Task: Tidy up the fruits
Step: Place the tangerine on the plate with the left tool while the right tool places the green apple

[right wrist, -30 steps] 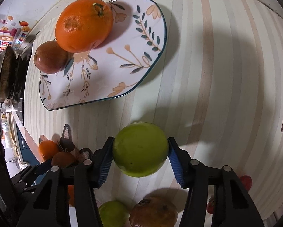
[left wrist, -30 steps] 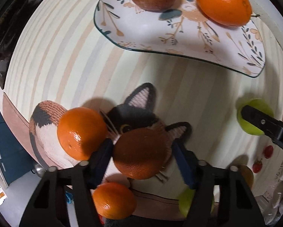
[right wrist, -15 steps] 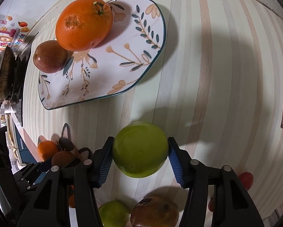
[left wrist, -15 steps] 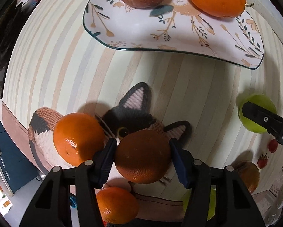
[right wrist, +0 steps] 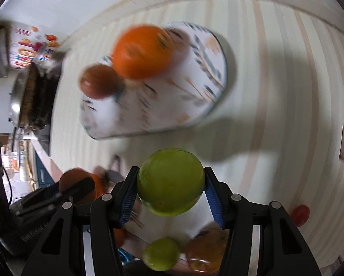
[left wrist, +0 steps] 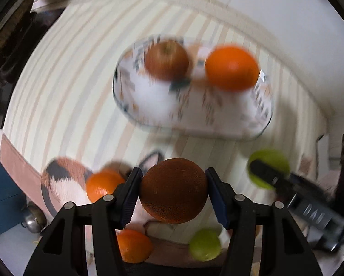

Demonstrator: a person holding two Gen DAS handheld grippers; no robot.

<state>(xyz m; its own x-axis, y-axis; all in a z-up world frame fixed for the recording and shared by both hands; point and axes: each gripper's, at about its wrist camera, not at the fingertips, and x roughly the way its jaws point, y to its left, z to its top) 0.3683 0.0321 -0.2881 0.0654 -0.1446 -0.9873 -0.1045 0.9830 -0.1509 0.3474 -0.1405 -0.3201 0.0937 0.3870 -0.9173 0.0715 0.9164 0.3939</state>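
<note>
The left gripper (left wrist: pixel 173 191) was clamped on a dark, rough-skinned brownish-orange round fruit (left wrist: pixel 173 190), its blue-padded fingers (left wrist: pixel 131 197) pressed to the fruit's widest part on either side. The right gripper (right wrist: pixel 170 192) was likewise closed on a smooth green round fruit (right wrist: pixel 170 181), jaws spread about as wide as the fruit allowed. Both fruits looked lifted clear of the striped tablecloth (right wrist: pixel 275 92), short of the white oval plate with leaf pattern (left wrist: pixel 149 105), which already carried a reddish-brown apple (left wrist: pixel 166 60) and a bright orange (left wrist: pixel 232 68).

The grip on each was only two narrow pads on a round surface, so a quick swing, which the blurred background suggested, could have let a fruit roll out and drop. The grippers were near one another, the right one showing in the left view, so heading for the same free patch of plate risked a collision. A hard set-down could also have nudged the apple or orange off the rim. Loose oranges (left wrist: pixel 104 185) and a small green fruit (left wrist: pixel 205 243) lay below on the cat-print mat (left wrist: pixel 61 177).
</note>
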